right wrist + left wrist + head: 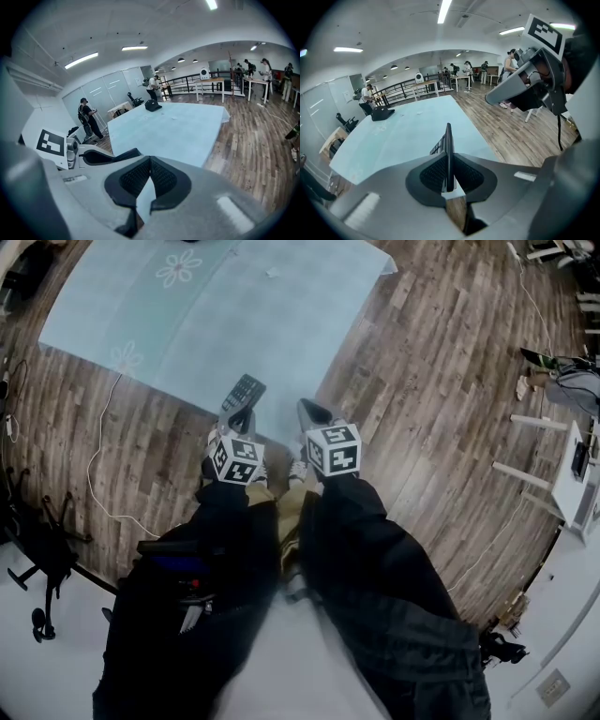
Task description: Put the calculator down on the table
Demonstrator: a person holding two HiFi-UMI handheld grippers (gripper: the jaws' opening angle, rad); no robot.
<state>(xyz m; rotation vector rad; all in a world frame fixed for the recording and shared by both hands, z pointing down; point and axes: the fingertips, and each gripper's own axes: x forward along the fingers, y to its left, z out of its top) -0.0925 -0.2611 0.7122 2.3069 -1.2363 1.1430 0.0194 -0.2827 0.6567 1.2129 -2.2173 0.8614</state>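
- The left hand-held gripper (236,421) is clamped on the near end of a dark grey, flat, slab-shaped calculator with rows of keys (245,390). In the left gripper view the calculator (448,147) stands edge-on between the two black ribbed pads.
- The calculator sits over the near edge of the wide pale blue cloth-covered surface with white flower prints (234,315). No view shows whether it touches the cloth yet.
- The step in hand looks like the carry down to the surface. Next, the calculator needs rolling flat, resting on the cloth, then letting go.
- The right hand-held gripper (149,161), just beside, is closed with nothing in it, over the brown wood-plank floor (422,381).
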